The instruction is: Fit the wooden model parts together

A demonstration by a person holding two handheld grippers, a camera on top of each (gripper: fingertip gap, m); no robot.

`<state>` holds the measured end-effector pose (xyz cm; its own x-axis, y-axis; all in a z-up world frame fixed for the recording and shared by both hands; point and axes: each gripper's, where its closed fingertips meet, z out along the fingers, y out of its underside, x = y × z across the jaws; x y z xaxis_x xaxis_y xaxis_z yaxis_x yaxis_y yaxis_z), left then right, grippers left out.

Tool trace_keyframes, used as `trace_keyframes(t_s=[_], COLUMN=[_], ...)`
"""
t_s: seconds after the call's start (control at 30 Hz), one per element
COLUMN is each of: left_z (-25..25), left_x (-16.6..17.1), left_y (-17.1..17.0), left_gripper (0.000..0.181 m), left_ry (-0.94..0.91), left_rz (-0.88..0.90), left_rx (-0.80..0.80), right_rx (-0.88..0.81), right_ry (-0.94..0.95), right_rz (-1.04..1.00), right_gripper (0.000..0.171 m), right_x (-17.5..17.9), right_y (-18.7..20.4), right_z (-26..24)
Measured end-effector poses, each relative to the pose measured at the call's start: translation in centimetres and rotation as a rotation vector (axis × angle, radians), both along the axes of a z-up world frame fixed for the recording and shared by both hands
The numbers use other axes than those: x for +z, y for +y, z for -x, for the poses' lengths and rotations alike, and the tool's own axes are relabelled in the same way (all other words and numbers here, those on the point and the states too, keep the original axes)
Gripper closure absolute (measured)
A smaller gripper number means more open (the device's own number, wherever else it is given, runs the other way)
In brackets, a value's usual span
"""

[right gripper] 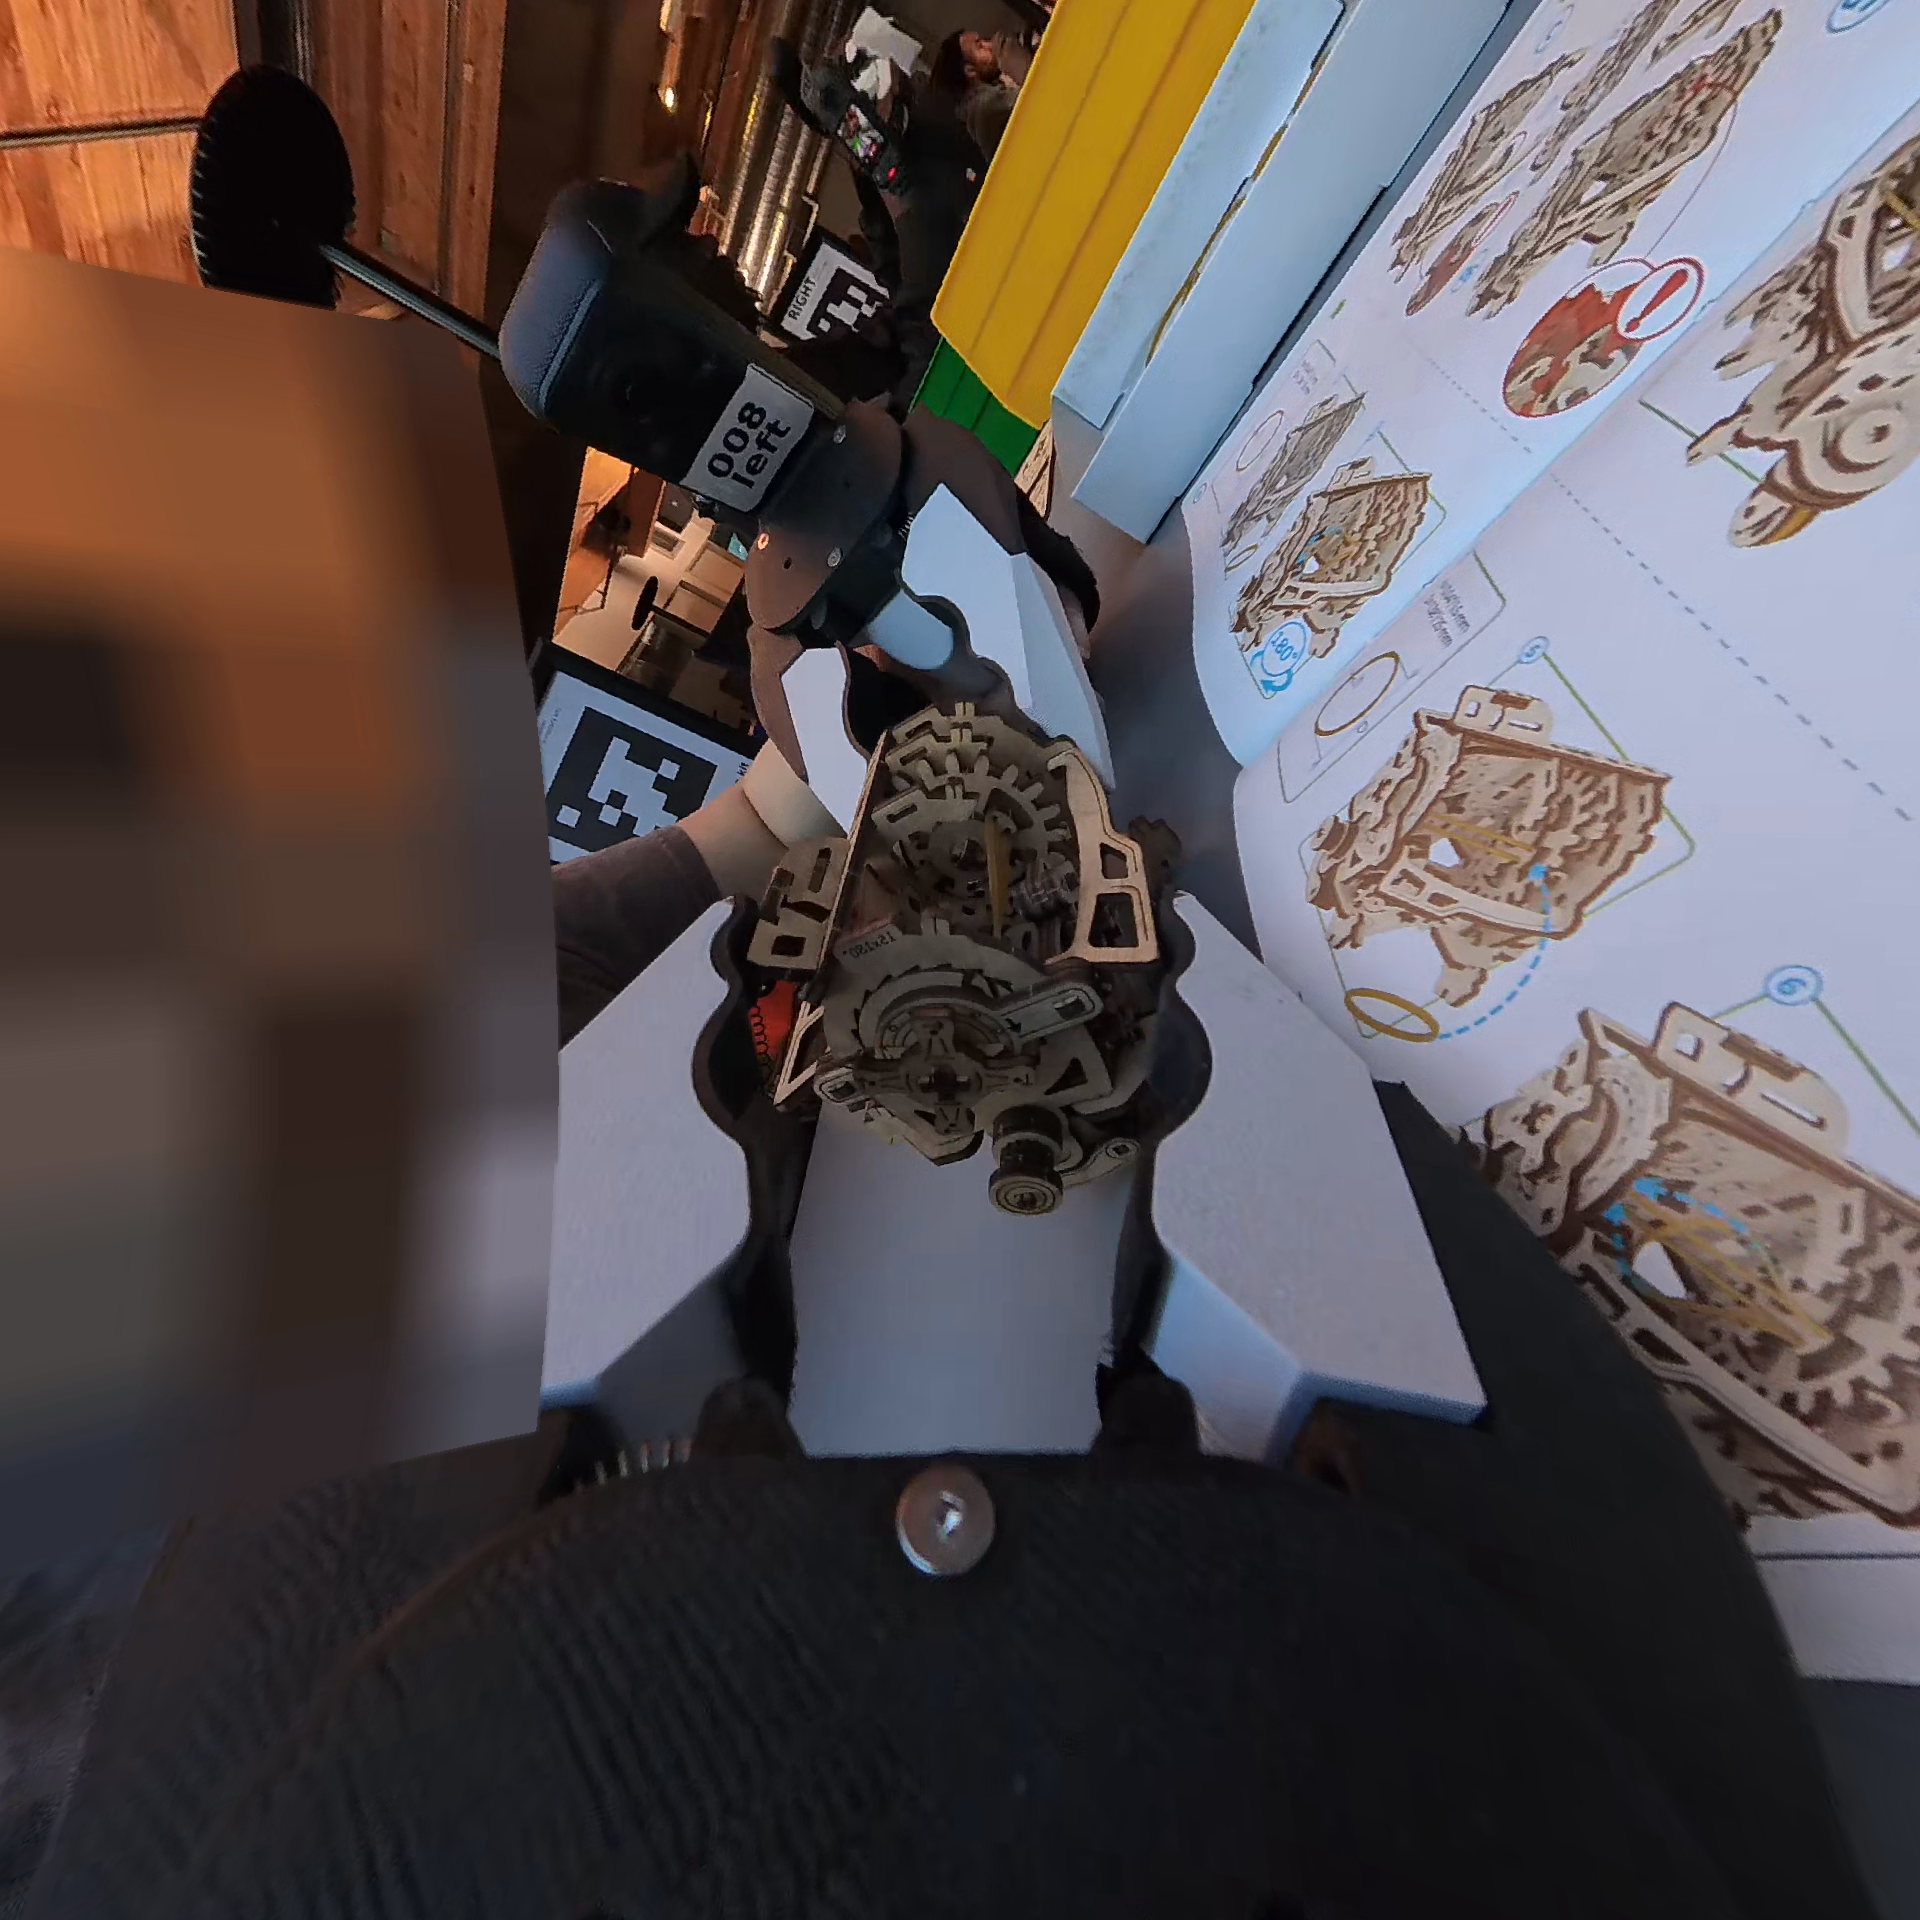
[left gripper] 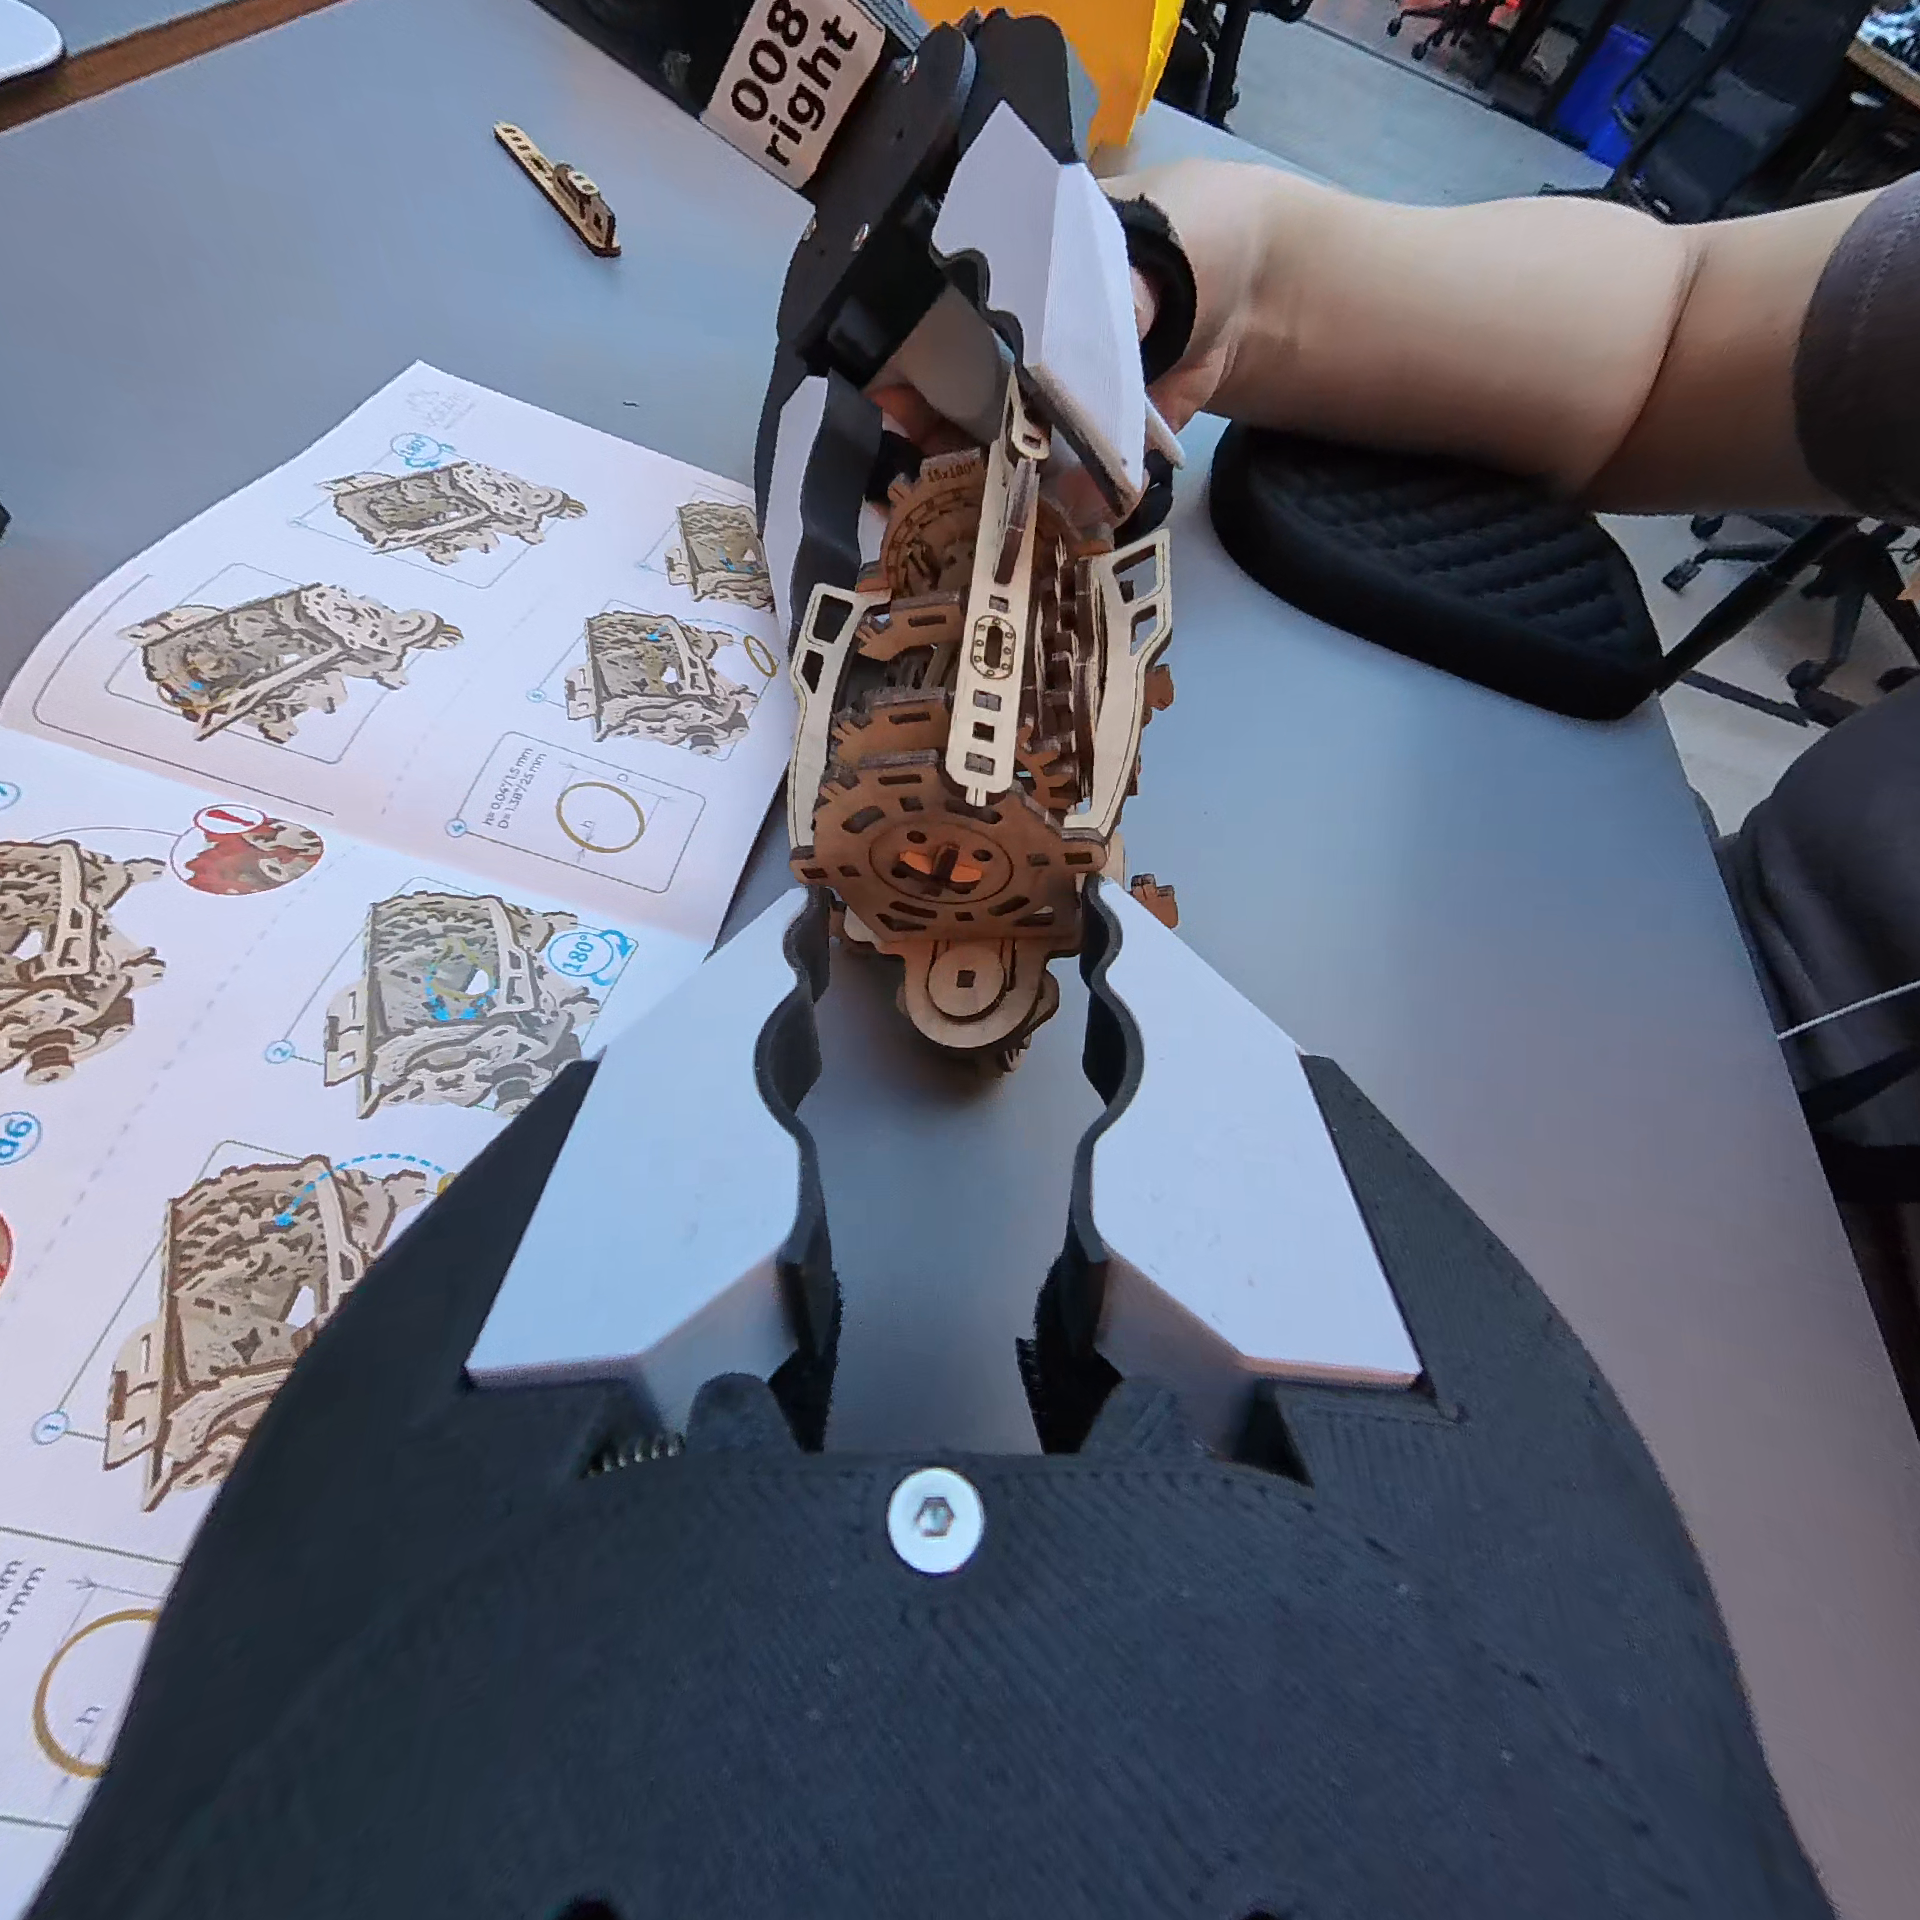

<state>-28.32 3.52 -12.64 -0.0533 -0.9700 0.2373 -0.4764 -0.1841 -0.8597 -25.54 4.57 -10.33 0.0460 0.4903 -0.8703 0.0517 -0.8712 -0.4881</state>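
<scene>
While pinched from both ends, wooden model (left gripper: pixel 977 748) sits just above the grey tabletop (left gripper: pixel 1403 935). Left gripper (left gripper: pixel 951 925) jaws clamped on the model's near end, pads touching its octagonal plate either side. Right gripper (right gripper: pixel 961 997) jaws closed on the model's far end, flanking the geared face with the small drum. Thin slotted strip (left gripper: pixel 997 644) standing upright along the model's front face, top end tucked under a right gripper finger. Open instruction sheet (left gripper: pixel 343 727) flat on tabletop just left of model. Loose small wooden piece (left gripper: pixel 561 187) lying well beyond model, far left. Black mesh chair back (left gripper: pixel 1434 582) right of model, past the tabletop edge.
</scene>
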Motion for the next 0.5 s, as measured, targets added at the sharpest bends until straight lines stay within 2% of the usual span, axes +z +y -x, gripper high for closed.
trace_keyframes(t_s=[0.33, 0.5], left_z=[1.5, 3.1], left_x=[0.7, 2.0], left_y=[-0.5, -0.4], left_gripper=[0.133, 0.158], left_ry=[-0.043, -0.108], left_rz=[-0.08, -0.113], left_rx=[0.012, 0.024], right_rx=[0.036, 0.049], right_ry=[-0.059, -0.1], right_rz=[-0.141, -0.23], right_gripper=[0.097, 0.097], right_x=[0.0, -0.1], right_y=[-1.1, -1.9], right_z=[0.3, 0.6])
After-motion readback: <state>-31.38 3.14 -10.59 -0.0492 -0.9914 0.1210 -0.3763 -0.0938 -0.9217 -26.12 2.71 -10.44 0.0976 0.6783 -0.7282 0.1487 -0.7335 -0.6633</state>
